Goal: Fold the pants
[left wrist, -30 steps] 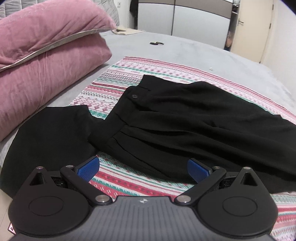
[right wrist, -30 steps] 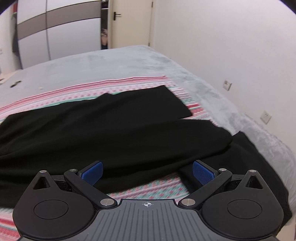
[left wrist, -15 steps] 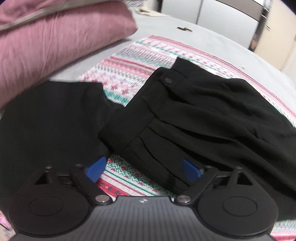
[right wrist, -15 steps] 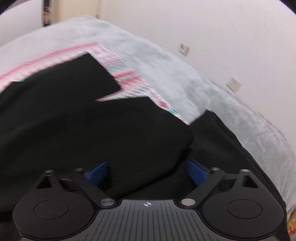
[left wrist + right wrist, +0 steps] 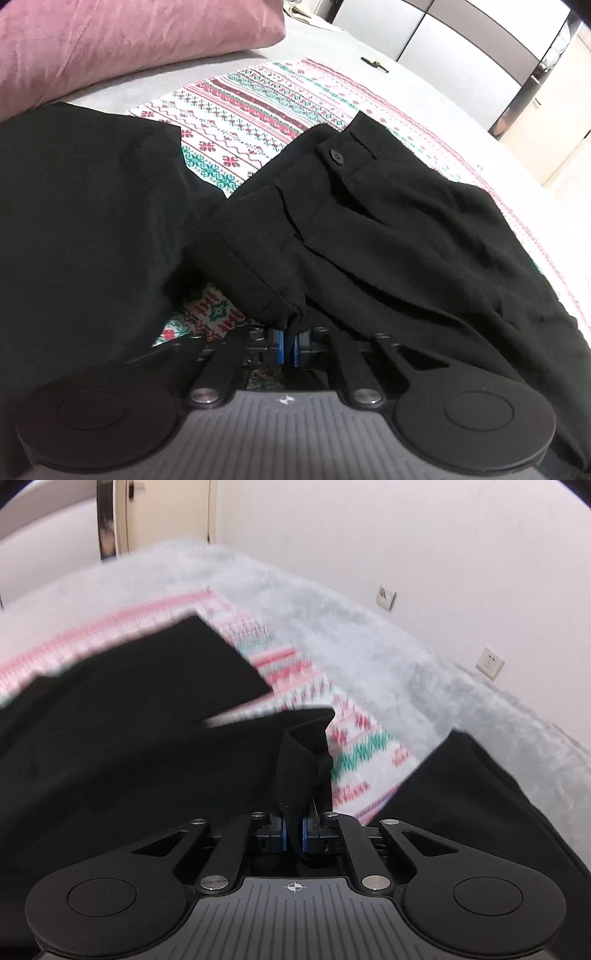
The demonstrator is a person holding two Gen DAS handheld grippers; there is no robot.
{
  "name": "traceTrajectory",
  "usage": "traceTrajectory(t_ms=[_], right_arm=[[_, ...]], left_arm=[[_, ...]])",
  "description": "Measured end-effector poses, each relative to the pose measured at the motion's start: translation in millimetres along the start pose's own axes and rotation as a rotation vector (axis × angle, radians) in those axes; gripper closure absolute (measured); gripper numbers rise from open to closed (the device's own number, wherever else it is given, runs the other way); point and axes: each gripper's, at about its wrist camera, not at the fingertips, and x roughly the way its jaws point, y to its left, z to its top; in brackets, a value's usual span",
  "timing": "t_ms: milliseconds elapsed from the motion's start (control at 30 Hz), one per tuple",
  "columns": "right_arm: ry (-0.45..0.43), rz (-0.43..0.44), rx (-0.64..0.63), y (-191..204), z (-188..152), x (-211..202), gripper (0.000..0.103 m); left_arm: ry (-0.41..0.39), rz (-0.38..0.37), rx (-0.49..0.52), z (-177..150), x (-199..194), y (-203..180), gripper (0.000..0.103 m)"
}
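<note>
Black pants [image 5: 369, 229] lie spread across a patterned blanket [image 5: 240, 110], waistband and button [image 5: 337, 155] facing me in the left wrist view. My left gripper [image 5: 288, 345] is shut on the near corner of the waistband, and the cloth bunches between its blue pads. In the right wrist view the pants [image 5: 129, 720] run off to the left. The jaws of my right gripper [image 5: 294, 834] are closing, and the near leg's hem [image 5: 299, 760] is pinched between the pads and stands up in a fold. The view is blurred.
A second black garment [image 5: 74, 221] lies left of the waistband, and another dark cloth [image 5: 480, 794] lies right of the hem. Pink pillows [image 5: 110, 44] sit far left on the grey bed [image 5: 369, 646]. A wardrobe [image 5: 461, 33] and a wall with sockets [image 5: 489, 661] stand beyond.
Both grippers came down and forward onto the pants and went from wide open to shut, the left on the waistband corner and the right on the leg hem, which now lifts in a fold.
</note>
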Motion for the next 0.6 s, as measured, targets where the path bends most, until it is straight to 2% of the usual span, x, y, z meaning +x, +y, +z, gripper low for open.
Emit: traceTrajectory(t_ms=[100, 133, 267, 367, 433, 467, 500, 533, 567, 600], right_arm=[[-0.093, 0.005, 0.013, -10, 13, -33, 0.098], [-0.112, 0.032, 0.027, -15, 19, -44, 0.098], [-0.138, 0.059, 0.028, -26, 29, -74, 0.098], [-0.053, 0.012, -0.051, -24, 19, -61, 0.098], [0.042, -0.008, -0.062, -29, 6, -36, 0.097], [0.072, -0.015, -0.049, -33, 2, -28, 0.096], [0.088, -0.014, -0.031, -36, -3, -23, 0.094], [0.09, -0.017, -0.016, -39, -6, -22, 0.089], [0.084, -0.029, -0.016, -40, -6, -23, 0.079], [0.069, -0.056, -0.027, -39, -5, -26, 0.072]], left_arm=[[-0.023, -0.022, 0.005, 1, -17, 0, 0.076], [-0.029, -0.027, 0.007, 2, -22, -1, 0.076], [-0.037, -0.034, 0.036, 4, -36, -9, 0.076], [-0.038, 0.017, 0.086, 2, -32, -11, 0.076], [0.004, 0.028, 0.111, 1, -25, -6, 0.075], [0.031, 0.035, 0.128, 1, -22, -6, 0.072], [0.048, 0.044, 0.138, 1, -21, -4, 0.062], [0.059, 0.056, 0.153, 1, -23, -3, 0.056], [0.066, 0.064, 0.172, 3, -27, 1, 0.042], [0.069, 0.079, 0.191, 6, -33, 4, 0.034]])
